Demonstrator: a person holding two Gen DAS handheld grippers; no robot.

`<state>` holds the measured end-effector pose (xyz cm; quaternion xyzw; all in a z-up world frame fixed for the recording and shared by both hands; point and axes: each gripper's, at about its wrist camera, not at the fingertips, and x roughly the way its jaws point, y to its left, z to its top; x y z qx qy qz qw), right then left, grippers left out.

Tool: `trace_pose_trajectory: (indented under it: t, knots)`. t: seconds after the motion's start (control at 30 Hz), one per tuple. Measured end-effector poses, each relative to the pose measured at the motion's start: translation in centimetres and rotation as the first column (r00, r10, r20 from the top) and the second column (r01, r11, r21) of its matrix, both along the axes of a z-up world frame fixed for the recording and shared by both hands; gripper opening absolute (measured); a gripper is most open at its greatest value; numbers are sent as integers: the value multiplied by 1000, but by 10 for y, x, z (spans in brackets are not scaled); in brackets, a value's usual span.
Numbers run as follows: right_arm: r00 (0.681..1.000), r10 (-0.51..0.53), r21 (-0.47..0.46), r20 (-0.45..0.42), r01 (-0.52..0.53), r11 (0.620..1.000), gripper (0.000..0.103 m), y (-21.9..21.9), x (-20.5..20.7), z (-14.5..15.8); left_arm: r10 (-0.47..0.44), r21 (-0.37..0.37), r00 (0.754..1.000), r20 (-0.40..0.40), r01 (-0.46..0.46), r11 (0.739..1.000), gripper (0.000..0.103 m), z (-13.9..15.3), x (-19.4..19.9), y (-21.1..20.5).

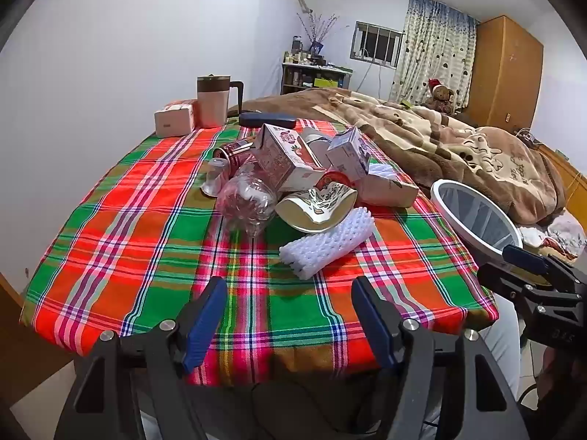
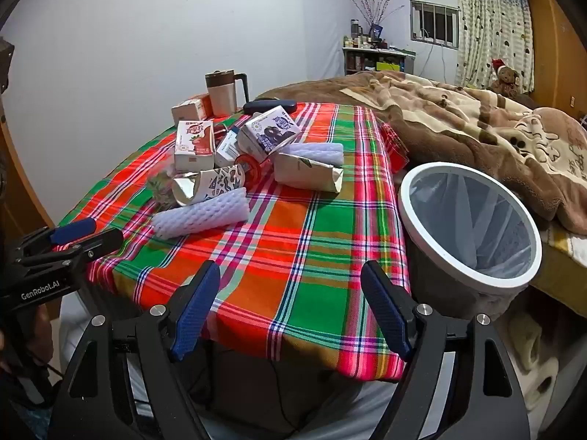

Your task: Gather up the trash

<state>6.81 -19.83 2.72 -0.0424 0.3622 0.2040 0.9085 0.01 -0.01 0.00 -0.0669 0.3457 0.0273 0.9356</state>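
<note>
A pile of trash lies on the plaid tablecloth (image 1: 146, 242): a white foam fruit net (image 1: 326, 244), a crushed paper cup (image 1: 317, 203), a clear plastic bottle (image 1: 247, 200), a red milk carton (image 1: 282, 156), a purple carton (image 1: 348, 156) and a red can (image 1: 233, 152). The foam net (image 2: 201, 216) and cartons (image 2: 194, 145) also show in the right wrist view. A white-rimmed bin (image 2: 471, 223) with a liner stands right of the table. My left gripper (image 1: 290, 315) is open and empty over the table's near edge. My right gripper (image 2: 290, 304) is open and empty, near the bin.
A pink mug (image 1: 212, 101), a tissue box (image 1: 174, 117) and a dark case (image 1: 268, 120) stand at the table's far edge. A bed with a brown blanket (image 1: 458, 146) lies to the right. A white wall is behind the table.
</note>
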Motion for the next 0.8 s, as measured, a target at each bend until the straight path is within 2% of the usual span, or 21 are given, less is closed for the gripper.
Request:
trace_pose_trajectory:
  t: [0.8]
  knots:
    - [1000, -2, -5, 2, 2, 1000, 80, 1, -1, 0, 3, -3, 1000, 9, -3, 1000, 70, 3, -6, -9]
